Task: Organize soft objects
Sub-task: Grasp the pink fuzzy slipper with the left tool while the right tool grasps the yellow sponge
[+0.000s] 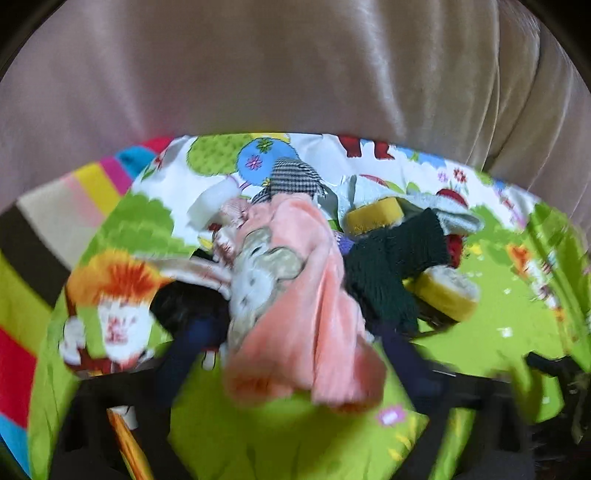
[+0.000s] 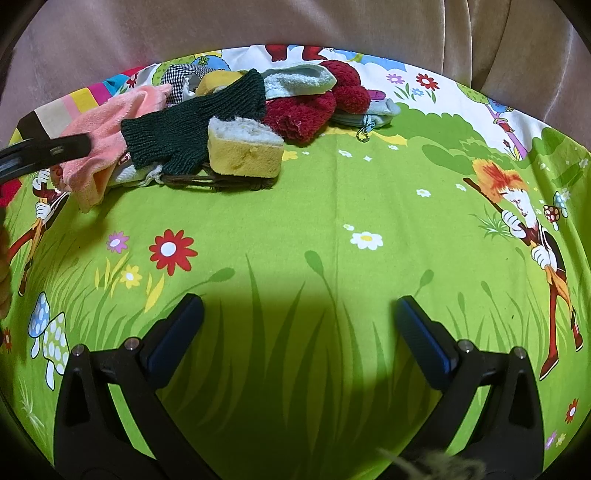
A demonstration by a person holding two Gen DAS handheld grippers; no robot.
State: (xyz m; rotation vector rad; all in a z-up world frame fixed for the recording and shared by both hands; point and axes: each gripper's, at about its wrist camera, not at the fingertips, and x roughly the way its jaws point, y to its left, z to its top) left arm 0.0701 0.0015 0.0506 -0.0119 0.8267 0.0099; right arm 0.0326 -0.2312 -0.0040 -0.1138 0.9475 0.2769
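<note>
A heap of soft items lies on the green cartoon sheet [image 2: 332, 221]. My left gripper [image 1: 291, 328] is shut on a pink towel [image 1: 317, 295], which hangs blurred between its fingers. From the right wrist view, the left gripper [image 2: 75, 147] pinches that pink towel [image 2: 107, 125] at the heap's left end. The heap holds a dark green knit piece [image 2: 192, 122], a yellow sponge [image 2: 243, 151], a red fluffy item [image 2: 314, 107], a pale blue sock [image 2: 299, 83] and a checked cloth [image 2: 177, 79]. My right gripper [image 2: 299, 306] stands open over bare sheet, well short of the heap.
A beige cushioned back [image 2: 295, 22] rises behind the sheet. A striped cloth [image 1: 44, 240] lies at the left edge. A grey pouch with a small chain [image 2: 369, 114] sits at the heap's right end. Dark woven strands [image 2: 218, 182] show under the sponge.
</note>
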